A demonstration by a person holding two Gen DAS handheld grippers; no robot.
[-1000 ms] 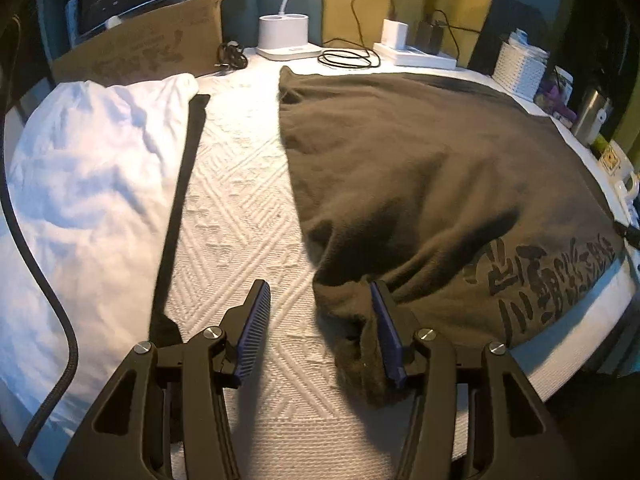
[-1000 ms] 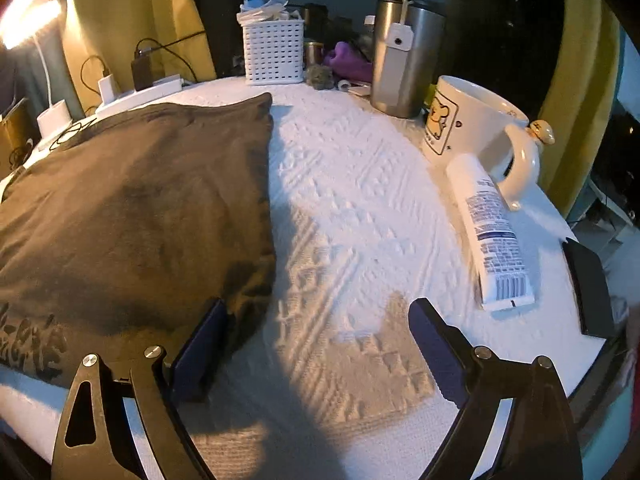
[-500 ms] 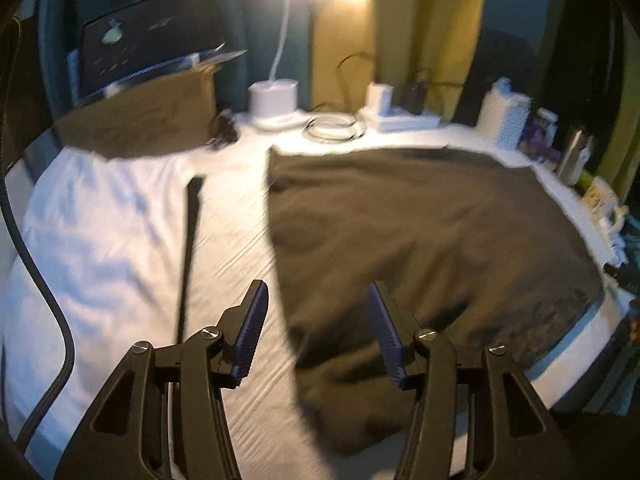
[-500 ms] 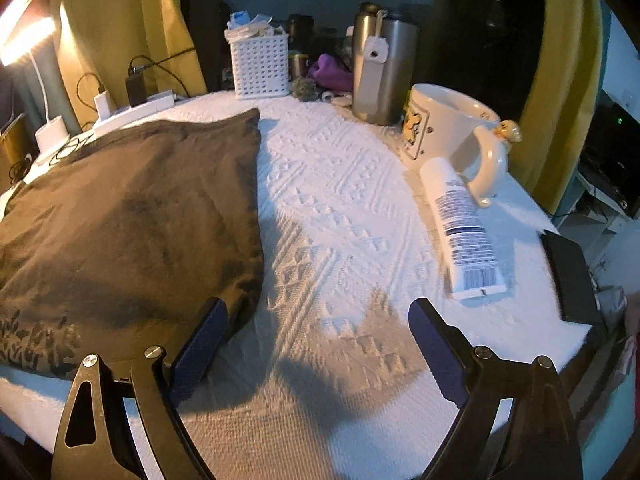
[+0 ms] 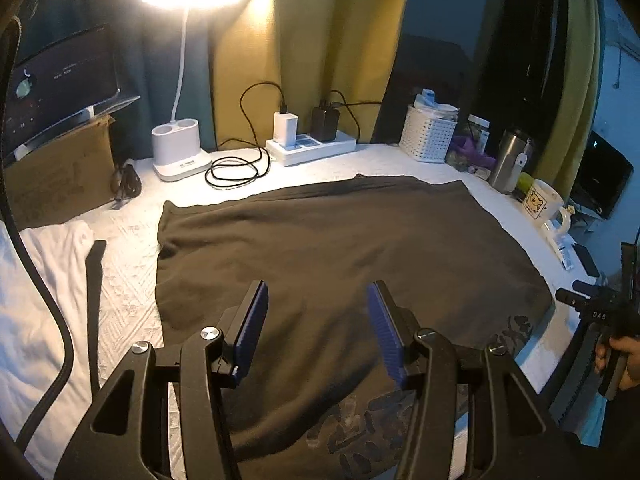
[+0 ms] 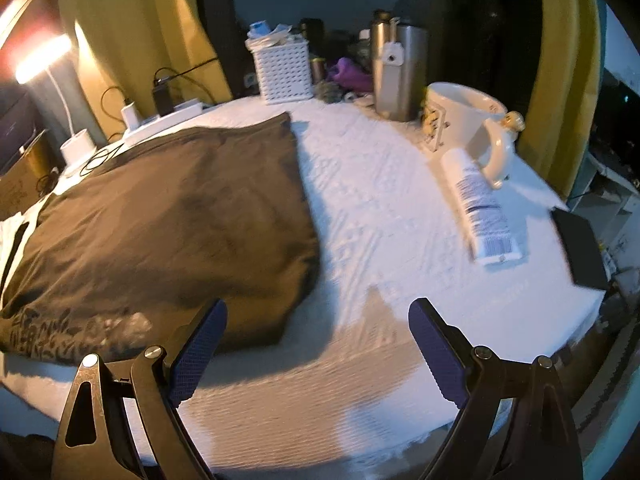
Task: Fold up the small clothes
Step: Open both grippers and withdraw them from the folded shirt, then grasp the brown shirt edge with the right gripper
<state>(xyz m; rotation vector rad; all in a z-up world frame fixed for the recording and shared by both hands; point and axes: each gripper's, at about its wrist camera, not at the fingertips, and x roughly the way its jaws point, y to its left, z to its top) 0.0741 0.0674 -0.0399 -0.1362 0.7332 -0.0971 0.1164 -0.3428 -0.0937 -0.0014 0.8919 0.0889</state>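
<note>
A dark brown garment [image 5: 340, 264] with a black print along its near edge lies spread flat on the white textured cloth [image 5: 124, 300]. It also shows in the right wrist view [image 6: 160, 224]. My left gripper [image 5: 318, 300] is open and empty, raised above the garment's near part. My right gripper [image 6: 318, 316] is open and empty, above the white cloth [image 6: 380, 216] just right of the garment's near right corner.
White fabric [image 5: 36, 300] lies at the left. A lamp base [image 5: 178, 152], cables, power strip [image 5: 312, 146], white basket [image 5: 428, 138], steel flask [image 6: 400, 72], mug [image 6: 464, 120] and a white tube [image 6: 480, 204] line the back and right. A black object [image 6: 580, 248] sits at the right edge.
Both grippers have lifted and pulled back from the garment. The left one, which was at the garment's near left edge, now hovers above its near part.
</note>
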